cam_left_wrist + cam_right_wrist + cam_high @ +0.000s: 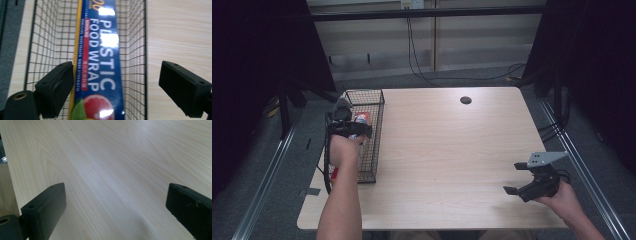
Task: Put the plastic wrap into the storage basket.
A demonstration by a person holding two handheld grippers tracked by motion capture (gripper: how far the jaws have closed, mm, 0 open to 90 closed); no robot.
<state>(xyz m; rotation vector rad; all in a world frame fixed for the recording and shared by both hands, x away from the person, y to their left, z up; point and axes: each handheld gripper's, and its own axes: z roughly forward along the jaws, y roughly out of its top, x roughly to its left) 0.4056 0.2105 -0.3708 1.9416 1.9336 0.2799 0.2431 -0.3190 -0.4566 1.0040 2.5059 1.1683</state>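
Blue box of plastic food wrap (102, 65) lying lengthwise inside a black wire basket (136, 50), white lettering up, a red strip and a yellow edge along one long side, fruit printed at the near end. Filling much of the basket's narrow floor, mesh walls rising close on both long sides. Basket (373, 130) sitting at the left edge of the pale wood worktop (447, 150), long axis running away from the person.

Left claw (349, 125) hanging over the near half of the basket, left hand (343, 147) wrapped around its body, forearm reaching straight forward from the bottom edge. Left claw (117, 87) gaping wide in the left gripper view: one jaw inside the basket, just beside the box's yellow edge, though contact cannot be told; the other jaw out beyond the basket's far wall, over bare wood. Gripping nothing.

Right claw (518, 177) well apart, near the right front corner of the worktop, right hand (562, 197) holding it from behind, grey plate on top, jaws pointing left across the wood. Right claw (115, 212) also spread wide, holding nothing, hovering low over plain wood grain, the worktop's edge showing at the far left of that view.
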